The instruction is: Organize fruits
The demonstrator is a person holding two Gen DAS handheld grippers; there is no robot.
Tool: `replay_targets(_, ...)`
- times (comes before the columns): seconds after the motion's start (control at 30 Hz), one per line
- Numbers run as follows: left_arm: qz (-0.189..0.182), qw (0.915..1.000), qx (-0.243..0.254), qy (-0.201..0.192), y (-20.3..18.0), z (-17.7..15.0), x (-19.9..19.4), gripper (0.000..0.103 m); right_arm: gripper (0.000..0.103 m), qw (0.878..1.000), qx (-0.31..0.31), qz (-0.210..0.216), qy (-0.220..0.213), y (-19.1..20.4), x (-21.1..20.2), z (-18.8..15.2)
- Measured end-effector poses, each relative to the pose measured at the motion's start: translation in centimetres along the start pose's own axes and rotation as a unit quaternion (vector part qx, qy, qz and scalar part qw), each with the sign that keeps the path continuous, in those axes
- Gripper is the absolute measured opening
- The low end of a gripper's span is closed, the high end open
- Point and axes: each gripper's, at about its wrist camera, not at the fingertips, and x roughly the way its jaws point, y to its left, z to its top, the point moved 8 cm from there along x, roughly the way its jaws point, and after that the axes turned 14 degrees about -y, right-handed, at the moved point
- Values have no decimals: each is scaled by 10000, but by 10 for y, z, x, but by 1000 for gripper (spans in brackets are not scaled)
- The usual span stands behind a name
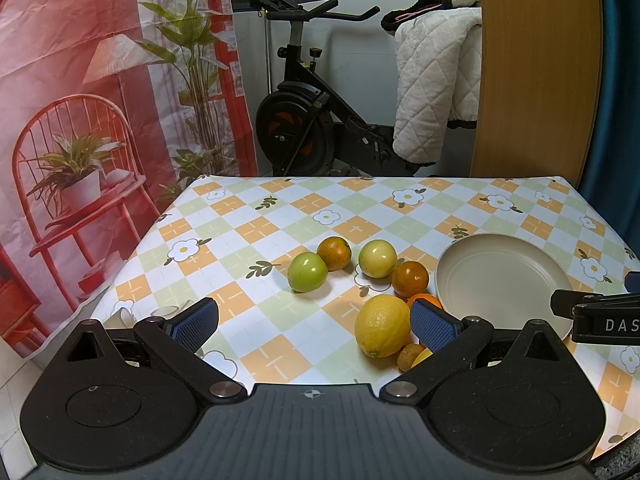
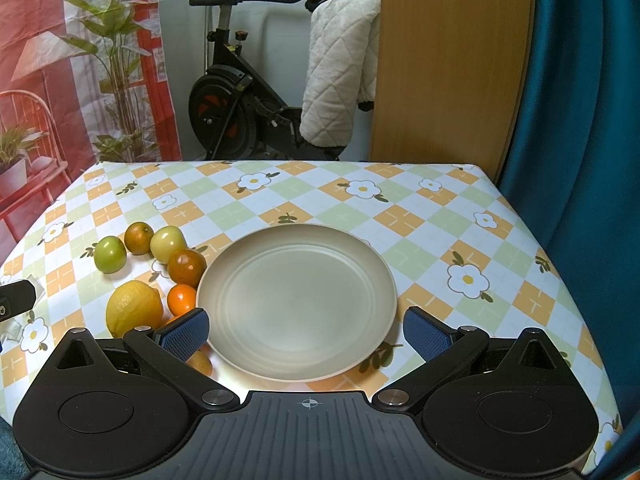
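left wrist view: left gripper [image 1: 314, 322] empty, fingers spread wide. the lemon [image 1: 382, 331] lies just inside the right-hand finger [image 1: 434, 328], touching or nearly so; a green fruit [image 1: 307, 271] sits ahead of the gap.

right wrist view: right gripper [image 2: 306, 332] empty, fingers wide apart, bracketing the near rim of the bare plate [image 2: 296, 304]. fruit is clustered beyond the left-hand finger [image 2: 184, 334].

risk: round fruit is likely to roll if a finger nudges it off-centre; closing could also knock the small orange [image 2: 182, 300] beside the plate

Setting was a home room: exercise bike [image 1: 304, 108] at upper centre, quilt [image 1: 436, 84] draped upper right, tablecloth [image 2: 440, 216] below.
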Motion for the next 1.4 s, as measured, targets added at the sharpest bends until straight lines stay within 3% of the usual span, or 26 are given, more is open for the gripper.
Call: replay_targets(1.4, -66, 9998, -171, 70, 5, -4, 9, 102, 103, 9999, -39, 114, 35, 2, 5, -4)
